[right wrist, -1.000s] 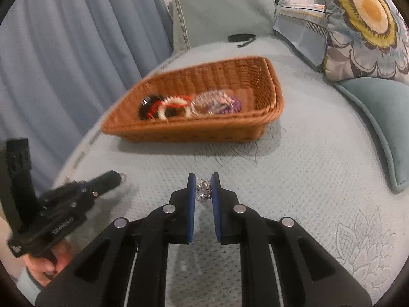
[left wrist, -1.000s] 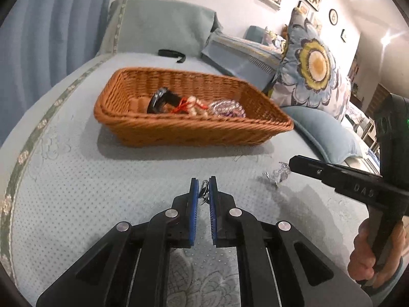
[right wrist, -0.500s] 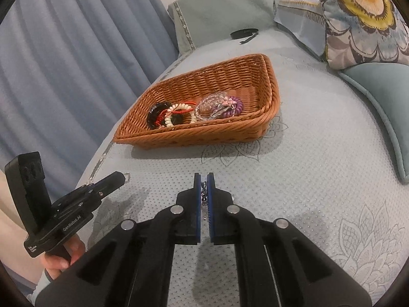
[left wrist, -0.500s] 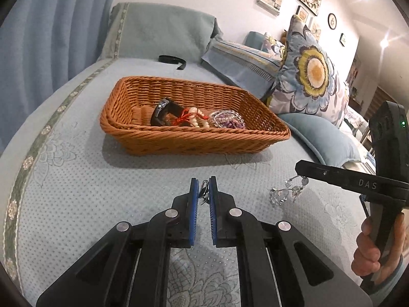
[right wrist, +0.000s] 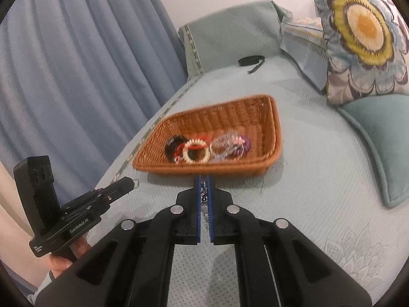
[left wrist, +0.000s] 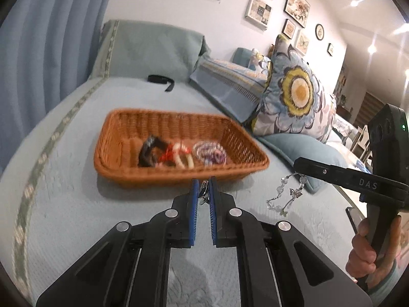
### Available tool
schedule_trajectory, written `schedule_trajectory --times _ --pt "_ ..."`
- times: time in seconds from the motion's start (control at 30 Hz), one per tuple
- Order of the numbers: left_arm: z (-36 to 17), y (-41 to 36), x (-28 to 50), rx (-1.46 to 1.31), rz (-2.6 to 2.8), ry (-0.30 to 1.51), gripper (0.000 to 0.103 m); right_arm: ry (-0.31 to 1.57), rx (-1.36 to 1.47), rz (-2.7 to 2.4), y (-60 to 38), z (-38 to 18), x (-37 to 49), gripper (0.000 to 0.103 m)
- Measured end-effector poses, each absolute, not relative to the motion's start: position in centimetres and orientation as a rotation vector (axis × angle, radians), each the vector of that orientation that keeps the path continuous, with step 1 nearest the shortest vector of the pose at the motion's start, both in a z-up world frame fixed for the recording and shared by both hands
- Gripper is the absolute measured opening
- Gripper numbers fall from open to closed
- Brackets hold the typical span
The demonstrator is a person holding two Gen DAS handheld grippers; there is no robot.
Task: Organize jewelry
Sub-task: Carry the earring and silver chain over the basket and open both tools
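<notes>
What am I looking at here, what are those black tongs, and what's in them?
No robot: a person holds one handheld gripper in each hand, each with a fisheye camera looking along its tongs. In the left camera's picture, the left tongs pinch a small metal jewelry piece. The right tongs hold a crystal bead chain dangling above the bedspread. The other picture is from the right gripper's camera. Ahead sits a wicker basket containing beaded bracelets and a dark, blurred item.
</notes>
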State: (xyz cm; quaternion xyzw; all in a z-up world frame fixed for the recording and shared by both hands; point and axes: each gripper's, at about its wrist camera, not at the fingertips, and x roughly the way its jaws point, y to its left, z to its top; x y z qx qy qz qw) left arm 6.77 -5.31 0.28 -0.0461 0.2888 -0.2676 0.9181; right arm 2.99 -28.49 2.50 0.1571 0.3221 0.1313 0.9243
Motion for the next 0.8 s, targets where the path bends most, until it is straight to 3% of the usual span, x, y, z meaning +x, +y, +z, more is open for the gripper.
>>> schedule_trajectory --times 0.47,0.6,0.8 --pt "3.8 -6.6 14.8 -0.148 -0.635 0.56 0.006 0.584 0.222 0.231 -27.7 7.4 10.9 0.003" --pt "2.2 -7.3 17.5 -0.159 -0.62 0.608 0.006 0.615 0.218 0.262 -27.9 5.9 12.4 0.003" --pt "0.5 -5.9 16.1 -0.18 -0.62 0.606 0.006 0.737 0.158 0.282 -28.3 0.4 8.3 0.004"
